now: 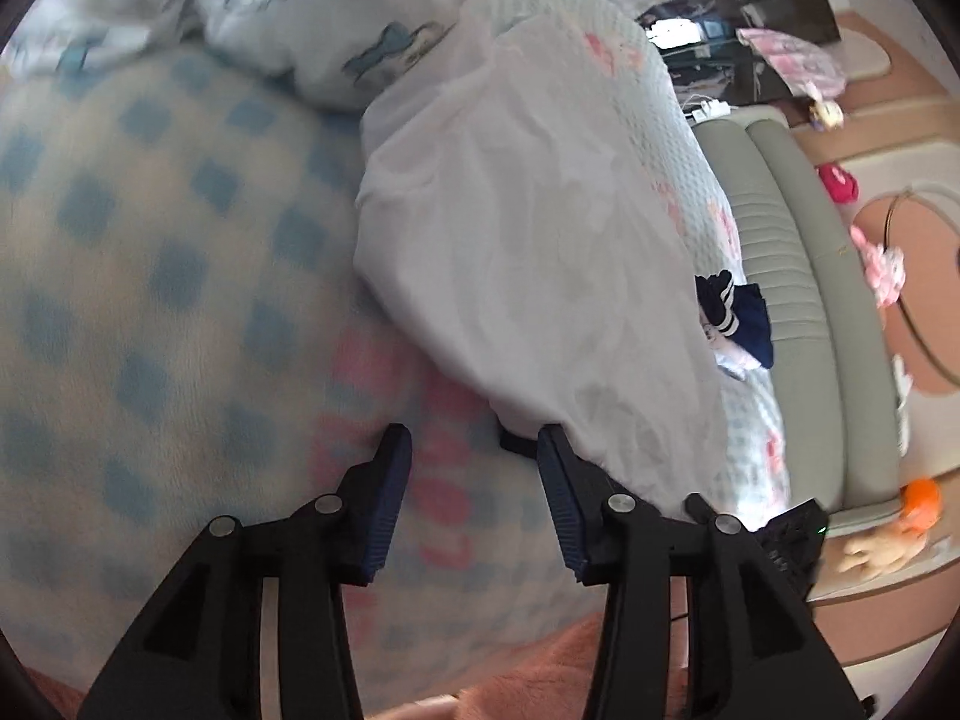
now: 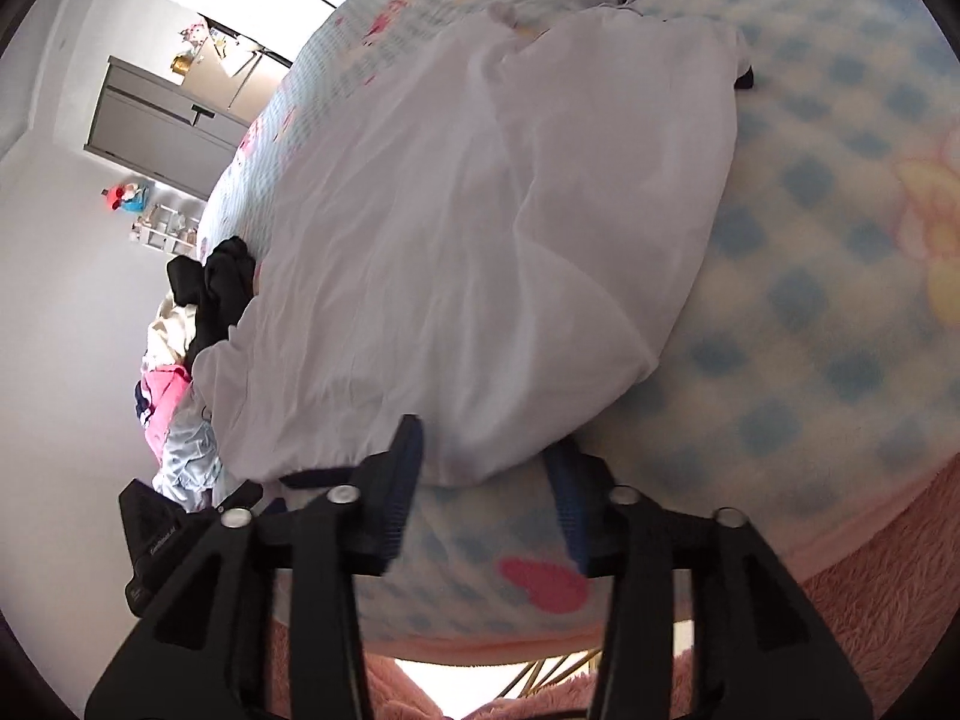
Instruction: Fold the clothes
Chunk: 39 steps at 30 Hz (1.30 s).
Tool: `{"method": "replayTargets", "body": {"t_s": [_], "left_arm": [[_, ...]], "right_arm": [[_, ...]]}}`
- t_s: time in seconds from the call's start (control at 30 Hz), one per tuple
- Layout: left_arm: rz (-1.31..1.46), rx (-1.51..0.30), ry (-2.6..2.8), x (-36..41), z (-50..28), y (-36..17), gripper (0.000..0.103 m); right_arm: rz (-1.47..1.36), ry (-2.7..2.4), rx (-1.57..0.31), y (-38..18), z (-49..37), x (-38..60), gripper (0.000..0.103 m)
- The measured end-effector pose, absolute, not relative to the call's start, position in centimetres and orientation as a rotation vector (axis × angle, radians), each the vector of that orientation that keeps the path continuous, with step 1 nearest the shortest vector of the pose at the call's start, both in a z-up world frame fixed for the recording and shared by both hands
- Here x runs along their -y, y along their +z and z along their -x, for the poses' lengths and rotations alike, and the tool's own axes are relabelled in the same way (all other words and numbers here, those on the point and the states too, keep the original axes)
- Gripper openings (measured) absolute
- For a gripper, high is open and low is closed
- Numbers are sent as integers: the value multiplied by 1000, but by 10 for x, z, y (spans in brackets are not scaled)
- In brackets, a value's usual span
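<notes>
Bedroom clutter rings a bed covered by a fleecy blue-and-cream checked blanket [image 2: 810, 312], and on it lies the thin white crumpled fabric garment [image 2: 480, 228], spread loosely with soft ridges across it and one edge running onto a pale quilt with pink prints [image 2: 384, 18]. Whether it is already folded over once cannot be told; its outline is rounded and uneven. It looks light, limp and a little sheer, so it should drape and slide easily on the fleece and will not hold a crease unless smoothed flat. Best taken by pinching a hem or corner, not the bulk. The near hem hangs between the fingers of the right gripper [image 2: 486, 456], which stands spread wide and grips nothing. The left gripper [image 1: 474, 450] is likewise released, its right finger just touching the garment's lower edge. Farther out sit a heap of dark, pink and pale clothes [image 2: 192, 324] by the wall, a navy striped item [image 1: 732, 312], and a printed white pillow [image 1: 336, 42]
</notes>
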<state>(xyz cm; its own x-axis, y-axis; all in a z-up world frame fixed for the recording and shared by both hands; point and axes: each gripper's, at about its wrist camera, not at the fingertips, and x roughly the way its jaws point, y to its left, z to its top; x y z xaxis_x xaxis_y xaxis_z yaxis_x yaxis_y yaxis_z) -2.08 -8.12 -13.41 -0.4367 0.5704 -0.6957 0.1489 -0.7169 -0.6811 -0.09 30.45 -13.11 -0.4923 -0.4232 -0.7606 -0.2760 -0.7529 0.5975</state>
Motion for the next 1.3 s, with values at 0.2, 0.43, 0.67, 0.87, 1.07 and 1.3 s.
{"method": "replayTargets", "body": {"t_s": [0.2,0.43,0.67,0.87,1.07,1.3], "left_arm": [[1382,1054,2244,75,54,-128,51],[1442,972,2298,58,70,-150,21],[1330,853,2295,44,42,-93,3],[1319,805,2289,30,22,-76,3],[1587,881,2201,41,11,-138,5],[1675,707,2221,53,-7,-122,22]], "right_arm": [[-1476,-2423,1013,-132,28,-293,57],[-1524,-2452,843,-142,45,-270,31],[-1369,-2464,930,-92,22,-294,3],[-1374,-2514,902,-82,-5,-299,3],[-1662,-2455,890,-133,-4,-296,4],[-1659,-2576,693,-105,-10,-295,17]]}}
